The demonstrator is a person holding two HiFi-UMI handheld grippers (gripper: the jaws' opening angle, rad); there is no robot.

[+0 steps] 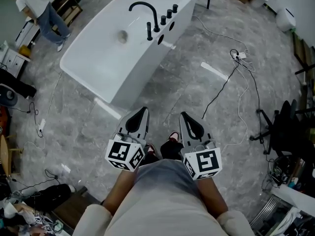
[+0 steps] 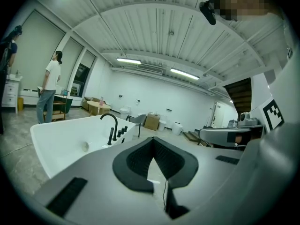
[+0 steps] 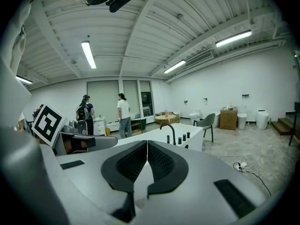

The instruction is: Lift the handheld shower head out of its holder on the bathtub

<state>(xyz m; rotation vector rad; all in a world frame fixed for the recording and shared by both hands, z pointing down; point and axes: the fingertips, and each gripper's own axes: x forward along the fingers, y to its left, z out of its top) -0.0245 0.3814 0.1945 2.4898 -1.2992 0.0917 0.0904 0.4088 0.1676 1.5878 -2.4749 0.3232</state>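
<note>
1. The handheld shower head stands upright as a slim black stick in its holder on the bathtub's deck. It is just beside the arched black faucet and in line with three black knobs.
2. The white bathtub sits at an angle on the grey floor, with the fixtures along the edge that faces the person.
3. The left gripper has its jaws closed pad to pad, with nothing between them. It is held level in front of the person's body, well apart from the tub.
4. The right gripper is in the same state, with its jaws pressed together and empty, and it points toward the fixtures.
5. Further out, loose cables trail across the floor to the right, and another person stands past the tub's far end.
6. The step in hand looks like the approach (nothing is grasped yet).
7. The next move calls for closing the gap to the deck and spreading one gripper's jaws. The pads then go around the black handle and draw it straight up, clear of the faucet and the nearest knob.
</note>
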